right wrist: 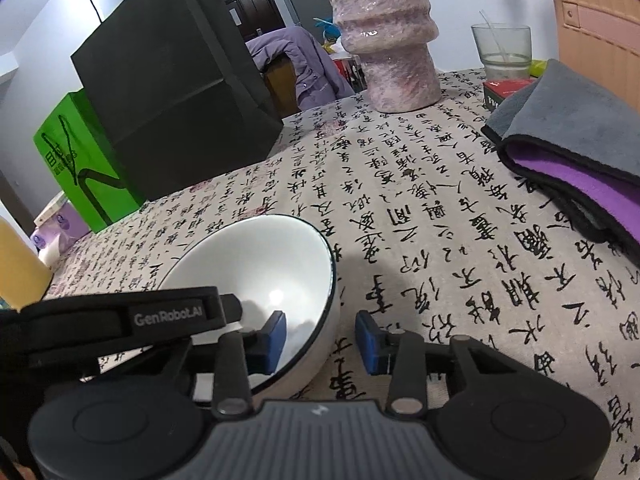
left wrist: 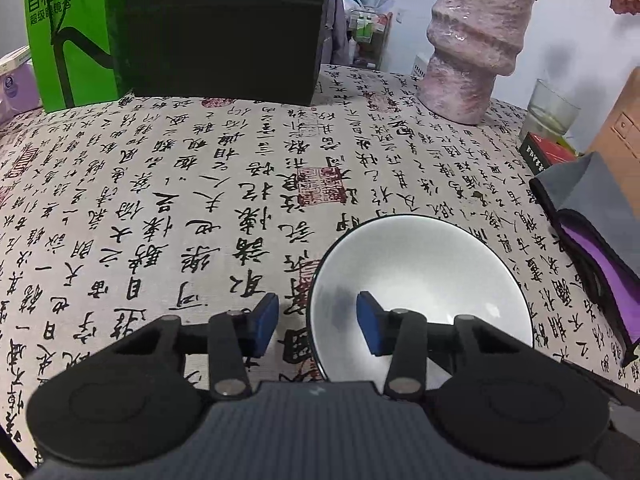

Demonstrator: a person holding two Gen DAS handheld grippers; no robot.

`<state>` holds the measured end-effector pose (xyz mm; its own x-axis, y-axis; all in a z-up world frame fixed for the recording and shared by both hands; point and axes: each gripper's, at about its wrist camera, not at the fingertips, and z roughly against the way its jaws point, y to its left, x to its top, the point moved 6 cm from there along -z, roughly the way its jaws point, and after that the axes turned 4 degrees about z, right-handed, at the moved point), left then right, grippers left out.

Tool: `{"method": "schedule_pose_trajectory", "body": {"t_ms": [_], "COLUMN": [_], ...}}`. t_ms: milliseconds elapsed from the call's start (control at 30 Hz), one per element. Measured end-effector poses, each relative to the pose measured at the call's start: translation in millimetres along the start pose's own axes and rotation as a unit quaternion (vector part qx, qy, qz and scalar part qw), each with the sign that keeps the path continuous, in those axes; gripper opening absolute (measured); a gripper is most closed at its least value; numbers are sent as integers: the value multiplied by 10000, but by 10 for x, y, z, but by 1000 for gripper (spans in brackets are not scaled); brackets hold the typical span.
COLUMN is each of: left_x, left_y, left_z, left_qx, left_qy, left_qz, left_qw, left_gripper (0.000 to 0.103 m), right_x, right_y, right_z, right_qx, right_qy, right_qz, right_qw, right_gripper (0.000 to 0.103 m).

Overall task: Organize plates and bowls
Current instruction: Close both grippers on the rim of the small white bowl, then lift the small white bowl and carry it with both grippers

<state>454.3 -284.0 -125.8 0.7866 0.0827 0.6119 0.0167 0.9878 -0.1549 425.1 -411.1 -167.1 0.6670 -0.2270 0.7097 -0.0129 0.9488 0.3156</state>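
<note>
Surface: calligraphy-print tablecloth (left wrist: 168,208).
Left gripper (left wrist: 318,320): part-open, straddling bowl (left wrist: 432,280) rim, pads apart.
Right gripper (right wrist: 322,340): part-open, straddling same rim.
Bowls: one.

Your left gripper (left wrist: 318,322) straddles the white bowl's (left wrist: 432,276) near rim on the printed tablecloth (left wrist: 160,200), one pad inside, neither visibly pressing.

The table (right wrist: 460,240) wears a cloth printed with black calligraphy. Pale walls (left wrist: 580,40) stand behind; a dark door (right wrist: 248,4) shows beyond the black bag (right wrist: 172,92).
</note>
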Motion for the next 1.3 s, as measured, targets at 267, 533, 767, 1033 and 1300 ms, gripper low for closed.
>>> {"method": "schedule_pose_trajectory", "body": {"t_ms": [267, 533, 767, 1033, 1300], "left_x": [-2, -5, -17, -5, 2], "left_y": [-44, -63, -81, -78, -64], "left_z": [5, 17, 54, 141, 275], "left_qx": [-137, -151, -126, -239, -268], "left_qy": [8, -18, -144, -256, -444], "left_qz": [-22, 22, -18, 1, 21], "left_qw": [9999, 9999, 9998, 9994, 9987], "left_gripper": [28, 24, 24, 24, 24], "right_x": [-11, -20, -28, -16, -1], "right_y": [18, 21, 4, 30, 80], "right_z": [-5, -3, 7, 70, 169], "right_qx": [201, 160, 84, 96, 159], "right_qy": [-29, -95, -111, -230, -387], "right_qz": [-64, -95, -165, -135, -83], "right_qw": [9998, 9998, 9998, 9996, 9991], "right_gripper": [28, 26, 20, 20, 20]}}
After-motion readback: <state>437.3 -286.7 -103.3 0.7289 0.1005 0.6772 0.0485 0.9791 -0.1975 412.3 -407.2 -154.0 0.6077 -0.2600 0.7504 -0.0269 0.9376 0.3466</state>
